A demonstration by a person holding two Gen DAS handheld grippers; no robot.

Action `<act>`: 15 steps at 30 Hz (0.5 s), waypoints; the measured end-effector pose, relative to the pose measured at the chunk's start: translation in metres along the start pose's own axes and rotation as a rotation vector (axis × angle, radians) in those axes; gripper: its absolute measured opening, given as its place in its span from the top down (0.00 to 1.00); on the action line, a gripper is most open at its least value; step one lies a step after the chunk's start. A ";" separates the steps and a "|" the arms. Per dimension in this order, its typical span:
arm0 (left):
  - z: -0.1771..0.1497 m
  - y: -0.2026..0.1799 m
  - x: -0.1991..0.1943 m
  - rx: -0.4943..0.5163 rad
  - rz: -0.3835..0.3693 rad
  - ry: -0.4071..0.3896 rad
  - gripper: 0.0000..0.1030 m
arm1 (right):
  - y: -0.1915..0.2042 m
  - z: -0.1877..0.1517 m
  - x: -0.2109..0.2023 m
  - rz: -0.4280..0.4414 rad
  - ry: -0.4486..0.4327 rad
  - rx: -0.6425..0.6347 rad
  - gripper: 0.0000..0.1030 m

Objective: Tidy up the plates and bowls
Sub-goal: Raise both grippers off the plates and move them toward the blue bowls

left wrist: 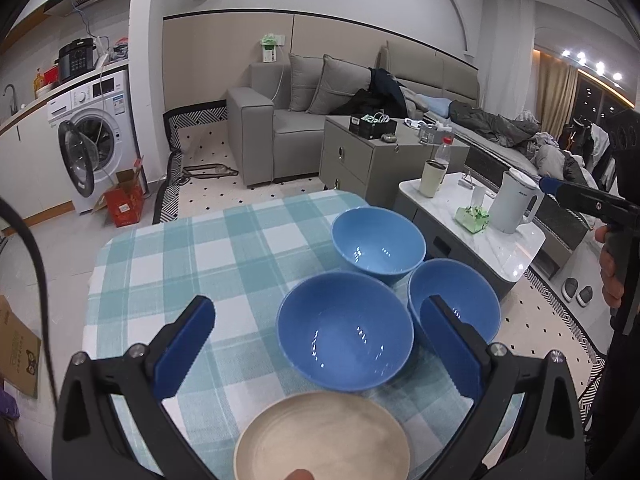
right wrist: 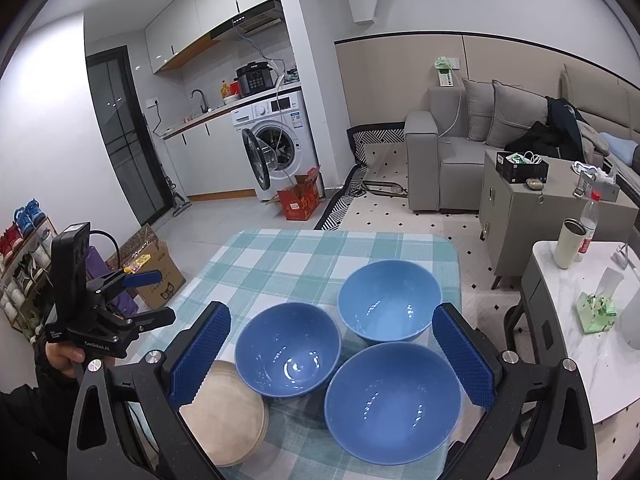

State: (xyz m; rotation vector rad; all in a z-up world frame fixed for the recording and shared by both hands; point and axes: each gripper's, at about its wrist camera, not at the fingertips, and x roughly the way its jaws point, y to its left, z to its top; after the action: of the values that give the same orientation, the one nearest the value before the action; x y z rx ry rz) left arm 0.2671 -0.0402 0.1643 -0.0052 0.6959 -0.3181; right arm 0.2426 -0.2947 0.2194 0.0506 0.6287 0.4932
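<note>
Right wrist view: both grippers, left gripper [right wrist: 146, 296] and right gripper [right wrist: 332, 350], spread wide, empty, above three blue bowls [right wrist: 288, 350] beside beige plates [right wrist: 228, 420].

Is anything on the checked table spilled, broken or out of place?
Nothing stands out. Three blue bowls sit upright and empty on the table, and the beige plates lie stacked beside them. No spill or crack shows.

Your beige plates [left wrist: 320, 436] ran off the bottom edge; your right gripper [right wrist: 332, 356] hid part of them.
</note>
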 end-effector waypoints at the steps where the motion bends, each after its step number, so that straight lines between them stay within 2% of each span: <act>1: 0.005 -0.001 0.003 -0.002 -0.008 0.003 0.00 | -0.004 0.003 -0.001 -0.002 0.002 0.003 0.00; 7: 0.031 -0.007 0.028 -0.002 -0.040 0.024 0.00 | -0.025 0.013 0.004 -0.019 0.023 0.026 0.00; 15: 0.053 -0.010 0.069 -0.024 -0.065 0.060 0.00 | -0.042 0.016 0.038 -0.053 0.060 0.049 0.00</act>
State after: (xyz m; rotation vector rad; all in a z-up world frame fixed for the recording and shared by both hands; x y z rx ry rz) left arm 0.3472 -0.0752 0.1631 -0.0410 0.7601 -0.3731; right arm 0.2964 -0.3130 0.2037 0.0658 0.6989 0.4290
